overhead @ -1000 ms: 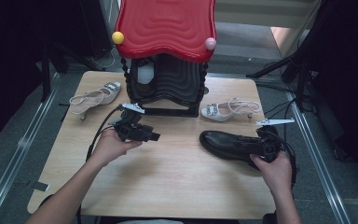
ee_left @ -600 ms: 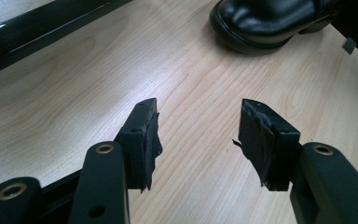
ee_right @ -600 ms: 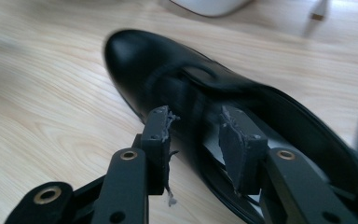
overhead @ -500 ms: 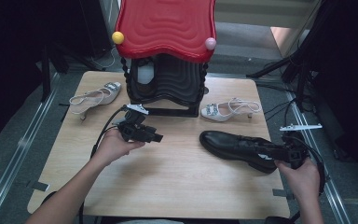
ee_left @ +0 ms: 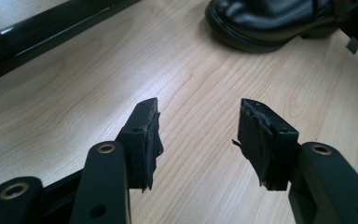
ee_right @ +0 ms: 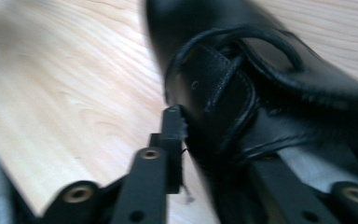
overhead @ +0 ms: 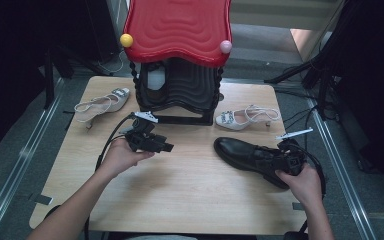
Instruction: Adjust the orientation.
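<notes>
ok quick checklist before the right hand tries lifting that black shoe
1. Right gripper at the black shoe: ok, its jaws have just been closing with the shoe's side between them.
2. Firm hold: cannot tell; one pad touches the leather, the other is hidden inside the shoe.
3. Shoe flat on the table: ok.
4. Left gripper out of the way: ok, open, nothing between its jaws, apart from the shoe.
5. Path to the black rack: ok, bare wood between.
6. White sandal close behind the shoe: not ok, could get nudged.
</notes>
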Motion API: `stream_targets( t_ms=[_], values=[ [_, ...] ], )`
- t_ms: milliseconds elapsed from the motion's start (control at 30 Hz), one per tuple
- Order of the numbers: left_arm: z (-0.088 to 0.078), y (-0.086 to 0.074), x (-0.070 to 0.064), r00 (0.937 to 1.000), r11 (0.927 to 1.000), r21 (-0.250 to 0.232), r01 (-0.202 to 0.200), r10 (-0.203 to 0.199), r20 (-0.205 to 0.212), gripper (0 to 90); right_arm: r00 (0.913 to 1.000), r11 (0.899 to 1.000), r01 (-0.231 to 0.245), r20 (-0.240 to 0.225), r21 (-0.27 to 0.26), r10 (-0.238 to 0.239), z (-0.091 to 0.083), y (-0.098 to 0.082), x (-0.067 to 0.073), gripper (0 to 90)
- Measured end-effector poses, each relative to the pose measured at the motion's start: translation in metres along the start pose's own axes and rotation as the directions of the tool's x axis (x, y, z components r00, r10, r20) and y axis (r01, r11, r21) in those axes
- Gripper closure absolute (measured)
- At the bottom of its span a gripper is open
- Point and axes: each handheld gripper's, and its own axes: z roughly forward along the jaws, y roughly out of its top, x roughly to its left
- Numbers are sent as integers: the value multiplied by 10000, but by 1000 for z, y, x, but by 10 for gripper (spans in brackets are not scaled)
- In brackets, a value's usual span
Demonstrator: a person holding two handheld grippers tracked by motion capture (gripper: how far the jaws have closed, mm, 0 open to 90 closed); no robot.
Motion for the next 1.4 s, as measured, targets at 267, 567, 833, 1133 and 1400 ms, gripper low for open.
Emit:
stream_targets(
  t_ms=[267,567,833,1133,1400],
  values=[
    [-2,-1,-1,10000,9998,-163,-94,93,-14,523,9980,10000,73,-628,-59,-77,6,11,22,829],
    [-9,-7,3,9997,9995,-195,243,-244,-73,516,9927,9972,747,-959,64,-737,24,36,52,826],
    [-16,-18,4,9989,9990,-272,360,-368,-279,521,9804,9897,1389,-1455,342,-1326,51,58,77,824],
    [-24,-30,4,9970,9972,-416,627,-645,-434,529,9609,9757,2101,-1973,624,-1943,83,80,108,820],
    [-29,-39,5,9950,9960,-482,757,-786,-620,528,9484,9635,2569,-2111,746,-2366,105,97,132,819]
  ],
)
